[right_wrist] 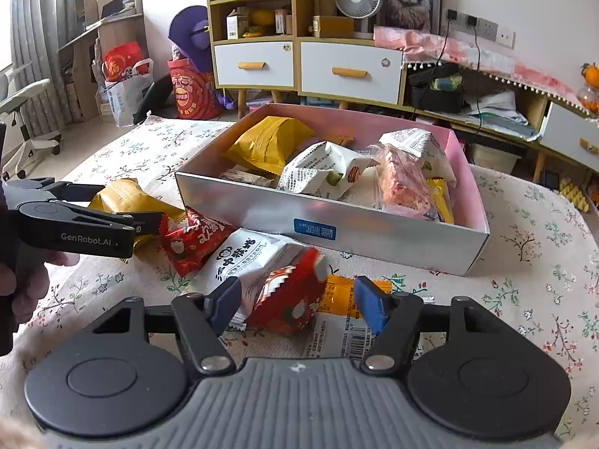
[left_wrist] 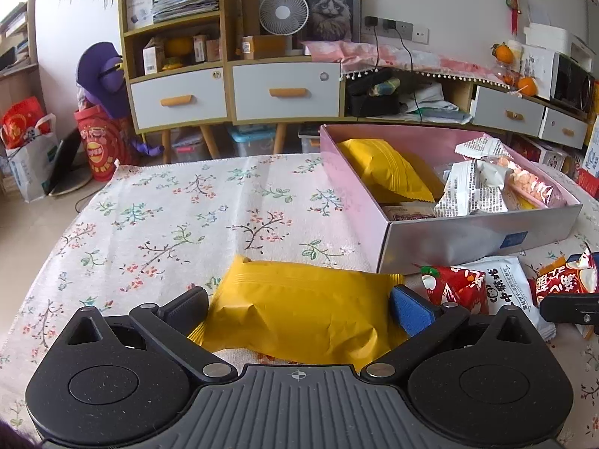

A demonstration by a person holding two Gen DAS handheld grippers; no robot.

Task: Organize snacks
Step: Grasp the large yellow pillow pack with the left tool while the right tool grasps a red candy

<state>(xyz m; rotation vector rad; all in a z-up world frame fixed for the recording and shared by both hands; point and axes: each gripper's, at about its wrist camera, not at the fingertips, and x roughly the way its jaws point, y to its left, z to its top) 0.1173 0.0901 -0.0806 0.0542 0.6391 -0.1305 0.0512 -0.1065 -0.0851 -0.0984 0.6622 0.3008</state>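
Yellow foil fills the space between the spread fingers of the left gripper [left_wrist: 299, 305], where a yellow packet [left_wrist: 299, 318] is bracketed but not yet squeezed; the pads stand just beside its two crimped ends, and whether they touch cannot be told. The packet lies flat on the tablecloth [left_wrist: 168, 224] near the table's front edge, its long axis running across the gripper from side to side, one crimped end pointing towards the box [left_wrist: 468, 235]. The straddle across the length looks chosen so that the ends can be pinched for a lift into the box.

The right gripper [right_wrist: 295, 299] is likewise held apart, around a red packet [right_wrist: 295, 299] that is tipped up on the loose pile by the box's front wall, beside a white packet [right_wrist: 243, 258] and over an orange sachet [right_wrist: 337, 292]. The box, already partly filled with snacks, sits towards the table's far right, its long axis angled away.
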